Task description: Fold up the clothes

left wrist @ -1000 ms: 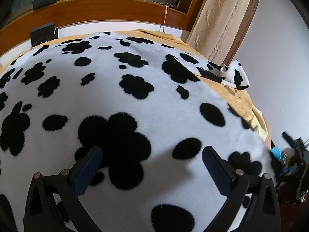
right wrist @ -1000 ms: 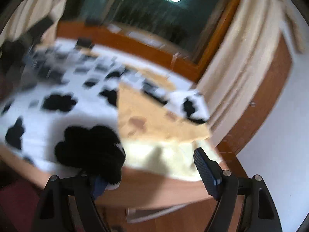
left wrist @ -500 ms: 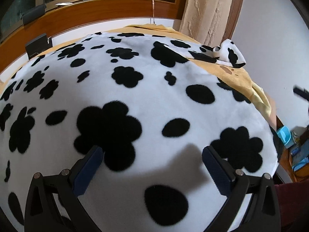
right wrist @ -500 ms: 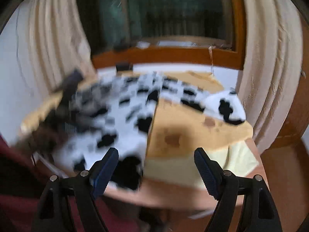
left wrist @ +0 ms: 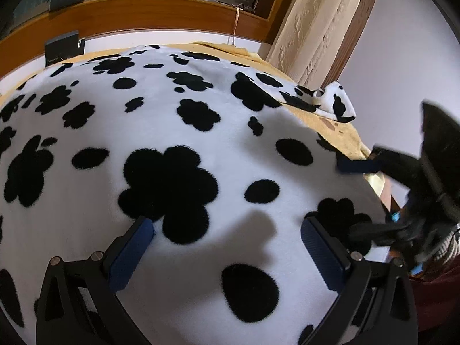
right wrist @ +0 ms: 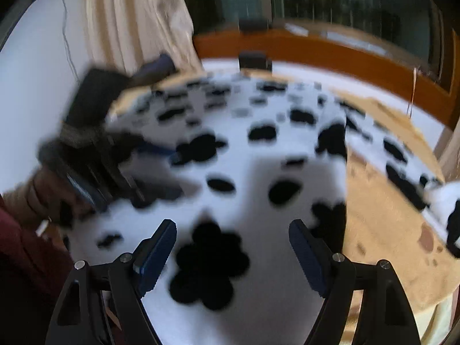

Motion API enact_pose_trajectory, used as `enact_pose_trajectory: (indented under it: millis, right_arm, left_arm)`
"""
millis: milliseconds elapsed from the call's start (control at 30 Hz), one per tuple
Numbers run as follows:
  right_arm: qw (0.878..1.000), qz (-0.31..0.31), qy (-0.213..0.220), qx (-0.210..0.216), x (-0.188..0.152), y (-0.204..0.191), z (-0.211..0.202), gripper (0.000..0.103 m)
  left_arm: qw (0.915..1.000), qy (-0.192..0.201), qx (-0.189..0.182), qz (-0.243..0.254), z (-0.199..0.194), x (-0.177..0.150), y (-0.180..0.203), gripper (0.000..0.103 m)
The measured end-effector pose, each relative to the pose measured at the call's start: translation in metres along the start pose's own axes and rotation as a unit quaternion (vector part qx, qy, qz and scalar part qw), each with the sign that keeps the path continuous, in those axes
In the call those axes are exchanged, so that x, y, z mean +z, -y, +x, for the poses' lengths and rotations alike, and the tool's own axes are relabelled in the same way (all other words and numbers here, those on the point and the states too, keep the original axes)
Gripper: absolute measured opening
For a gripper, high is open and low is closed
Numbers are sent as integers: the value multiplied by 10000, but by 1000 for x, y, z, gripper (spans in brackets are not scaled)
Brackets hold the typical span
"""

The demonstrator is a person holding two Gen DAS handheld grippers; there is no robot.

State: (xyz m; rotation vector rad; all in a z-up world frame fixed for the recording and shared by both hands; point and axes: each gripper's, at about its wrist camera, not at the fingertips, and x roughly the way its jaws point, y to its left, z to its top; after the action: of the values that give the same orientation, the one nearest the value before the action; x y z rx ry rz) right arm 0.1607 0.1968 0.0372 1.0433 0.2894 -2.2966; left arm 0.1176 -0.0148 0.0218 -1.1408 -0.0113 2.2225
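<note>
A white fleece garment with black paw and spot prints (left wrist: 201, 132) lies spread over the table, on a tan cloth (left wrist: 342, 132). My left gripper (left wrist: 227, 247) hovers open and empty just above its near part. My right gripper (right wrist: 233, 247) is open and empty above the garment's (right wrist: 258, 172) near right part; this view is motion-blurred. The right gripper also shows at the right edge of the left wrist view (left wrist: 402, 198), open by the garment's right edge. The left gripper shows blurred at the left of the right wrist view (right wrist: 115, 166).
A wooden window ledge (left wrist: 143, 20) runs behind the table with small dark boxes (left wrist: 61, 50) on it. Cream curtains (left wrist: 316, 23) hang at the back right. The tan cloth (right wrist: 382, 224) covers the table's right part. A folded spotted piece (left wrist: 336, 103) lies at the far right.
My right gripper has swung left from the table's right edge to above the garment. It now appears in the left wrist view. My left gripper has shifted slightly over the garment.
</note>
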Motion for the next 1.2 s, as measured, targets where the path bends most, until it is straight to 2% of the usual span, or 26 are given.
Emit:
enact_pose_trajectory:
  millis: [33, 200, 400, 433, 500, 567, 633, 700, 733, 800, 867, 933, 1000, 1100, 1200]
  right_arm:
    - [9998, -25, -158, -78, -6, 1, 6, 82]
    - [9955, -736, -144, -575, -28, -14, 10, 83]
    - [9979, -522, -170, -347, -26, -6, 1, 84]
    - [9990, -357, -33, -259, -24, 1, -7, 84]
    - [9996, -6, 263, -75, -22, 14, -24, 84]
    - [9967, 486, 600, -262, -24, 40, -44, 84]
    - [9890, 1003, 919, -572, -30, 72, -64, 84]
    - [9750, 1678, 1161, -884, -40, 112, -84, 84]
    - [9676, 1998, 1277, -864, -45, 128, -90, 84]
    - [9490, 2661, 1465, -840, -56, 158, -97, 84]
    - [9291, 3219, 1599, -877, -66, 181, -98, 84]
    - [9161, 3463, 1775, -967, -74, 191, -95, 84]
    - [9037, 3660, 1953, -1055, -81, 199, -92, 84]
    - [8985, 3714, 2017, -1183, -85, 205, -90, 84]
    - [8941, 3737, 2106, -1290, -87, 206, -90, 84]
  left_arm:
    - [10000, -1, -7, -1, 0, 0, 0, 103]
    - [10000, -32, 58, 61, 2, -1, 1, 103]
    - [9987, -297, 341, 226, 6, 3, 9, 103]
    - [9986, -376, 307, 203, 5, 7, 11, 103]
    - [9988, -472, -86, 45, 1, 20, 16, 103]
    - [9981, -456, -422, -55, -2, 40, 24, 103]
    - [9984, -295, -465, 154, -2, 62, 39, 103]
    - [9978, -72, -452, 488, 1, 85, 59, 103]
    - [9960, 88, -476, 751, 5, 96, 71, 103]
    - [9880, 391, -603, 1366, 19, 116, 97, 103]
    - [9773, 459, -732, 1934, 43, 131, 119, 103]
    - [9649, 466, -863, 2436, 68, 145, 141, 103]
    - [9650, -9, -1154, 2355, 103, 162, 154, 103]
    - [9671, -665, -1719, 1751, 143, 184, 159, 103]
    - [9652, -1297, -2059, 963, 180, 206, 158, 103]
